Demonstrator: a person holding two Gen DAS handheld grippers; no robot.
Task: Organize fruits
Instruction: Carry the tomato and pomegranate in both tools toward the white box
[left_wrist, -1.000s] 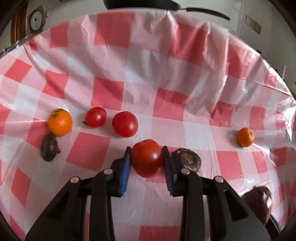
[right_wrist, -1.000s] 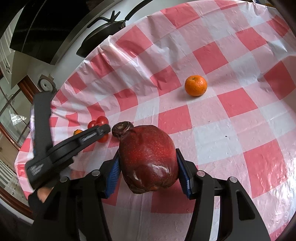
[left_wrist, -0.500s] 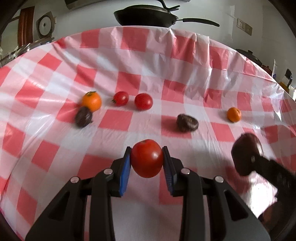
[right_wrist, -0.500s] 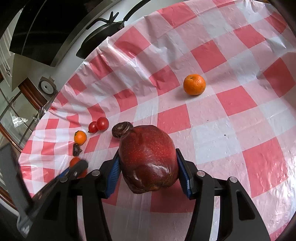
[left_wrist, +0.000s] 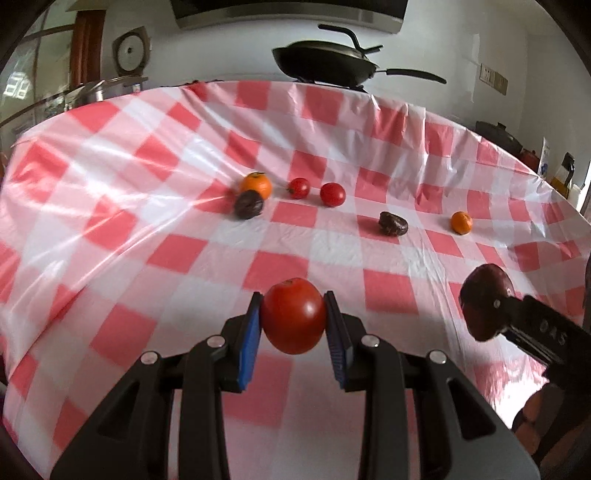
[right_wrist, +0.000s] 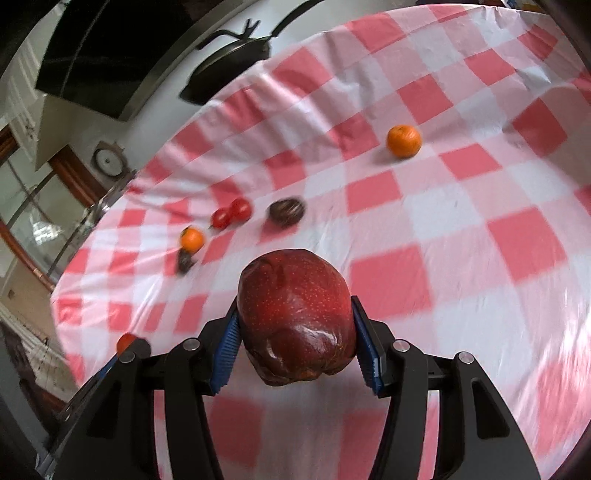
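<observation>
A tomato (left_wrist: 293, 315) is clamped in the left gripper (left_wrist: 293, 325) and a dark red apple (right_wrist: 295, 317) in the right gripper (right_wrist: 295, 332), both held above the worktop (left_wrist: 332, 254). The carrying step appears to be in hand. Each fruit is judged to need setting beside its kind, the tomato near the two tomatoes (left_wrist: 316, 191).

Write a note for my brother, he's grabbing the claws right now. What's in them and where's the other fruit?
Left claw: shut on a big tomato, held above the checkered tablecloth.
Right claw: shut on a dark red apple, also off the cloth.
On the cloth: two small tomatoes side by side, an orange touching a dark wrinkled fruit, another dark fruit alone, and a second orange at the far right.
Done: both fruits picked up.
Left: set them down with their kind; the oranges and dark fruits are apart.
</observation>
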